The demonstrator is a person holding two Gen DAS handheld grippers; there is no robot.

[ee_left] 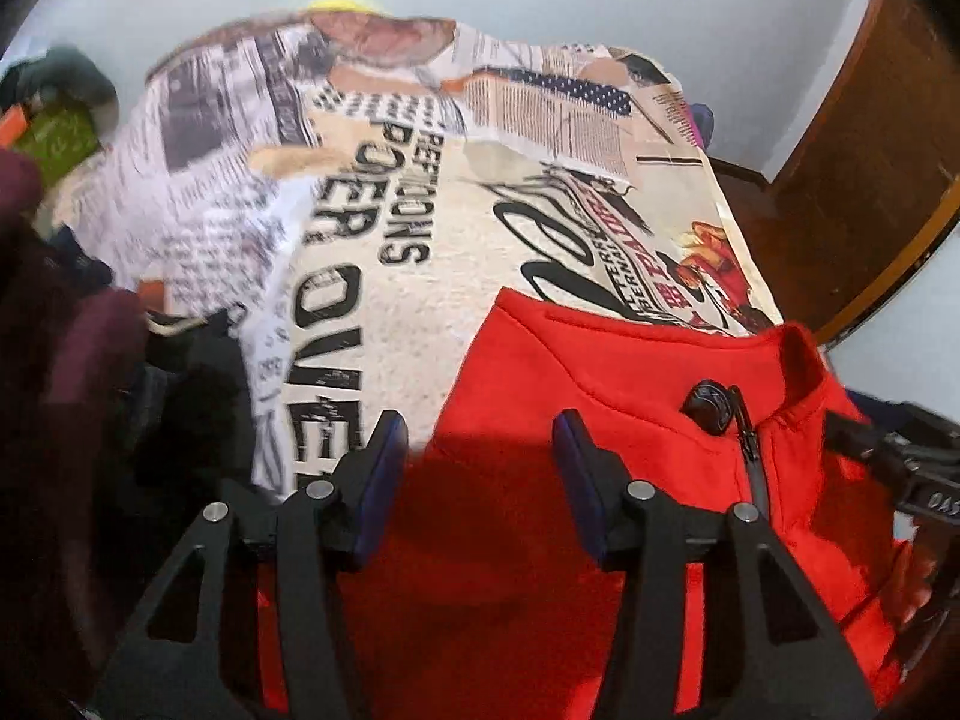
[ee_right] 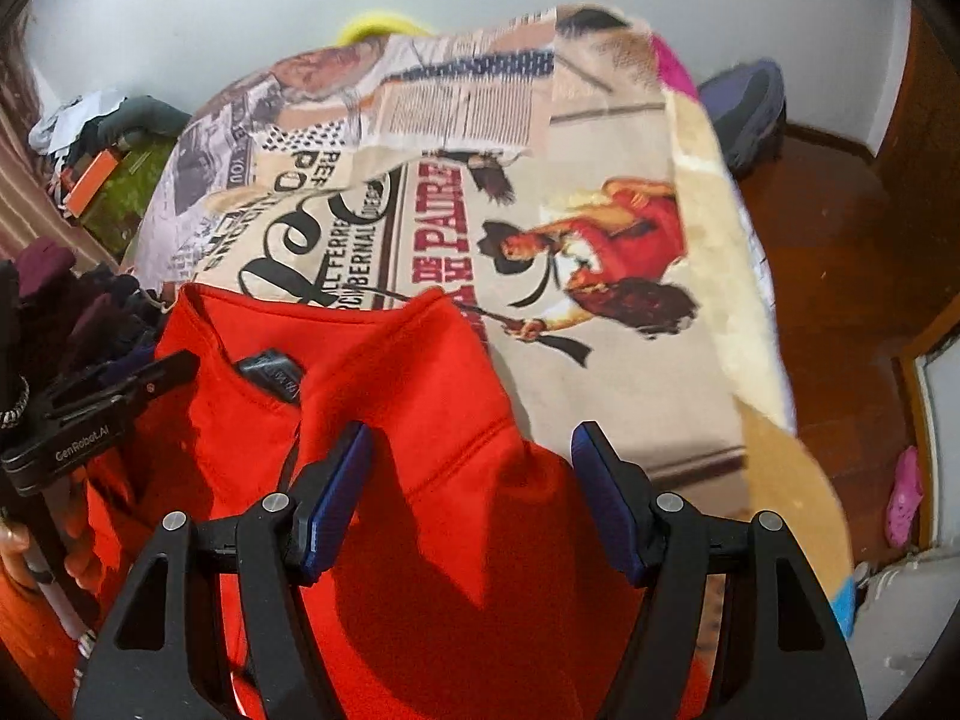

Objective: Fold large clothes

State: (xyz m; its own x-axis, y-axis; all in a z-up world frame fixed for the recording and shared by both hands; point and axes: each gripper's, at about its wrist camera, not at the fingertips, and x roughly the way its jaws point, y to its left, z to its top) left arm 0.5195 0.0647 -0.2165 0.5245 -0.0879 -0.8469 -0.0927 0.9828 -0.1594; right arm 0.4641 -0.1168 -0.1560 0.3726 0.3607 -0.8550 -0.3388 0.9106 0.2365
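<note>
Both wrist views look steeply down, close over the shared red garment [ee_left: 630,372] and printed blanket [ee_right: 630,372].

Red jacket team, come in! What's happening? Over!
Left gripper and right gripper open, over red zip jacket. Jacket unfolded on printed blanket. Nothing blocking.

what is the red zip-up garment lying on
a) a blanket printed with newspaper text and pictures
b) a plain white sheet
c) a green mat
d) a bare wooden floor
a: the red garment lies spread on the printed blanket, whose big letters and poster pictures show all around its collar in both wrist views; the wooden floor is off to the side, beyond the blanket's edge.
</note>
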